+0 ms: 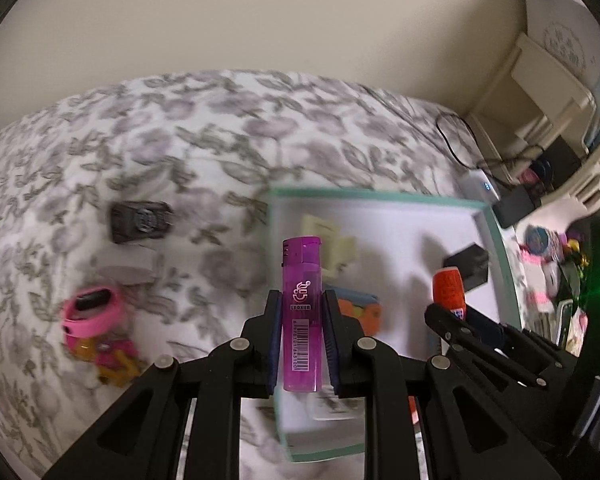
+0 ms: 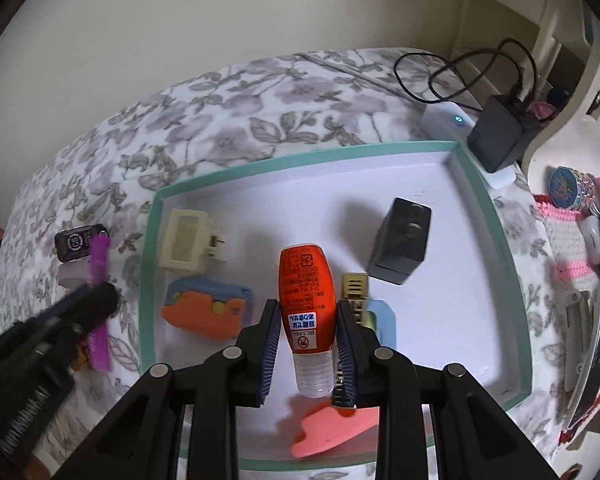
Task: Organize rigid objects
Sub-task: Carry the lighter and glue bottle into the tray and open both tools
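Your right gripper (image 2: 308,344), clamped on the orange bottle (image 2: 307,296), hangs over the tray (image 2: 496,240). Your left gripper (image 1: 302,336) grips the purple lighter (image 1: 301,312) lengthwise (tip forward), over the tray's left edge.

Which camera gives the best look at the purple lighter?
The left wrist view: the purple lighter stands sharp and centred, clamped in the left tool, logo and barcode showing. In the right wrist view the lighter is only a blurred strip at the left, partly hidden by that tool.
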Tool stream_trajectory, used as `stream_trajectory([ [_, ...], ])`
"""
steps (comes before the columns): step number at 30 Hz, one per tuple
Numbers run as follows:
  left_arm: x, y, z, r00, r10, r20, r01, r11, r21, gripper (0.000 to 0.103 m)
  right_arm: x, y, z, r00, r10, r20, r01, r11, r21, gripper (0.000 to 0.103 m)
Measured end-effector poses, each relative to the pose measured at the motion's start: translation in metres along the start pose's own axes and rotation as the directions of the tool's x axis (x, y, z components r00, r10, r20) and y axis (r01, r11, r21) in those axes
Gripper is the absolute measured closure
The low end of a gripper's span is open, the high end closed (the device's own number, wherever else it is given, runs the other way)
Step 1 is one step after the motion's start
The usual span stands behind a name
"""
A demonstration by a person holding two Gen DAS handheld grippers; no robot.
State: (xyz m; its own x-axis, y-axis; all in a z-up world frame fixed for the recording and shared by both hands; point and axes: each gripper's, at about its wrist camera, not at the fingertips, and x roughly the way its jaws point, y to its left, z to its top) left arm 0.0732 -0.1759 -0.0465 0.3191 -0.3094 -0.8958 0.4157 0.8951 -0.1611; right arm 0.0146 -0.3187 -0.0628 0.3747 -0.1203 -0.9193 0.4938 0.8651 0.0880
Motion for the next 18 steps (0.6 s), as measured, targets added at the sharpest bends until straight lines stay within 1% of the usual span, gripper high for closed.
stream_trajectory([
  [7, 0.018, -0.012, -0.006, 0.998, -0.02, -0.051, 0.021, 1.0, 0.013, 0.083, 0.003, -0.003, 0.002, 1.0, 0.014, -0.009, -0.014, 1.0, 0.005, 0.073],
  [18, 0.032, -0.005, -0.01, 0.995, -0.038, -0.096, 0.036, 0.999, -0.017, 0.083, 0.005, 0.002, 0.0, 1.0, 0.008, -0.019, -0.009, 1.0, -0.016, 0.073],
])
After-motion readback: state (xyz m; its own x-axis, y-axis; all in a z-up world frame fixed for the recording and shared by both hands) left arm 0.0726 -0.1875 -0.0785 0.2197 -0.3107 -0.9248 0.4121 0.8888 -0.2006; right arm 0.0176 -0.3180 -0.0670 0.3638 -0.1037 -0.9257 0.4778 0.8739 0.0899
